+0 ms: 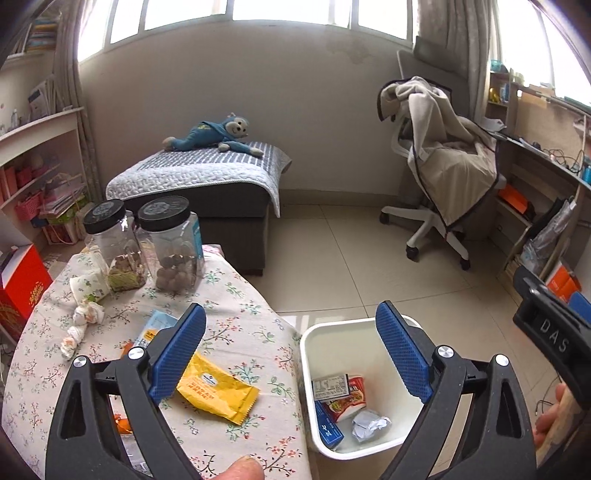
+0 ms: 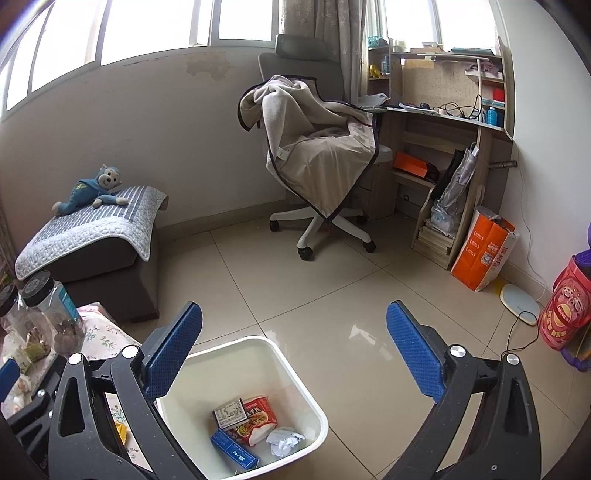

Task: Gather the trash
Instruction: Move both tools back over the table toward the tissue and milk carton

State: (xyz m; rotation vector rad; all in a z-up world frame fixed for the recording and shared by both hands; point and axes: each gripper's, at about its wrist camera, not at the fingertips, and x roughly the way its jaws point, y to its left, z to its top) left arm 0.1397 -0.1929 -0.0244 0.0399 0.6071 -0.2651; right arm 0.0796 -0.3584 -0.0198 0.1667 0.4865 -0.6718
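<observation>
Yellow wrapper [image 1: 218,393] near the table [image 1: 258,295] edge, white bin [image 1: 306,354] just beside; both tongs [image 1: 291,354] [image 2: 295,350] spread, empty.

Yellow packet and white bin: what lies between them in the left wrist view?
Only flowered tablecloth up to the table's edge lies between the yellow packet and the white bin; no other trash.

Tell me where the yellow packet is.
In the left wrist view, the yellow packet lies on the floral tablecloth near the table's edge, left of the white bin.

Daylit windows [image 2: 155,33], tiled floor [image 2: 295,280], draped office chair [image 2: 317,155].
</observation>
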